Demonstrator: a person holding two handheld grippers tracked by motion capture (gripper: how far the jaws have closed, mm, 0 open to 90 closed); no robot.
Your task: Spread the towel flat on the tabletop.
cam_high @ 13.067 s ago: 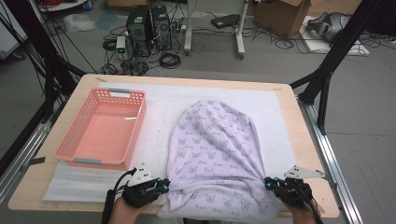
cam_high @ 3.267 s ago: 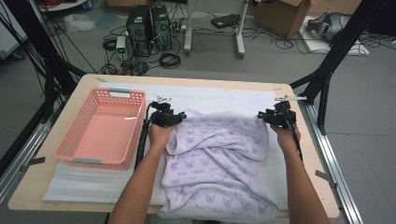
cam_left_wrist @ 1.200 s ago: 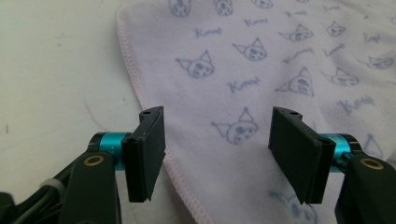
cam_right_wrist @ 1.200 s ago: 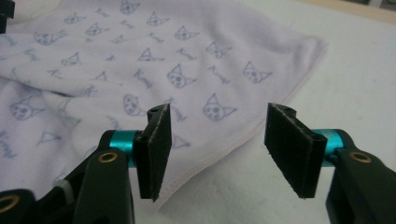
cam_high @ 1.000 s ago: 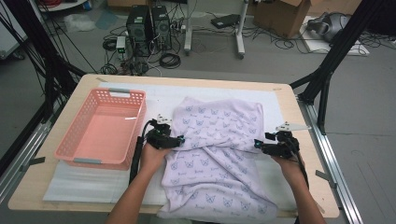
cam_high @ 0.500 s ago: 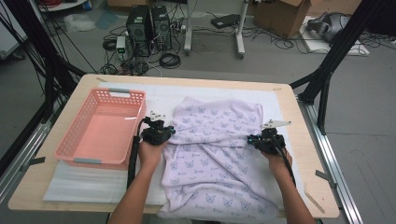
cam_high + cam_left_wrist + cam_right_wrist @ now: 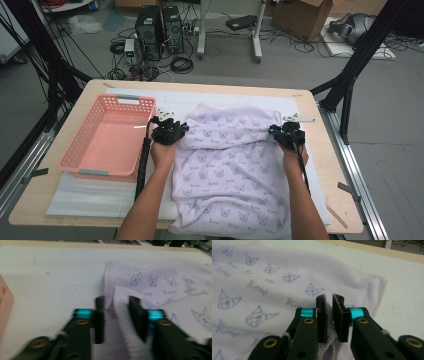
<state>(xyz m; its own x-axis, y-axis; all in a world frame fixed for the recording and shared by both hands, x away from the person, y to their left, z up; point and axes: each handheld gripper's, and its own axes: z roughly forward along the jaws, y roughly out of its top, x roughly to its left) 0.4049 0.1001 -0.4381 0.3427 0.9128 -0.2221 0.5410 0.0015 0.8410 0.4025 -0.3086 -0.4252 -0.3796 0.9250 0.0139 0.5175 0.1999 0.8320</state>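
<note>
Both claws are gripping the towel (image 7: 230, 165): left gripper (image 7: 115, 315) loosening around its hem, right gripper (image 7: 328, 315) pinching 1 edge.

An empty pink basket (image 7: 107, 142) rests on the white mat (image 7: 90, 197) covering the counter (image 7: 320, 120), just beside the left tool (image 7: 172, 134).

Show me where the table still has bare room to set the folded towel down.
Free: the white mat in front of the pink basket, the strip beyond the towel, and the basket's inside. Crowded: the middle, under towel and both grippers.
</note>
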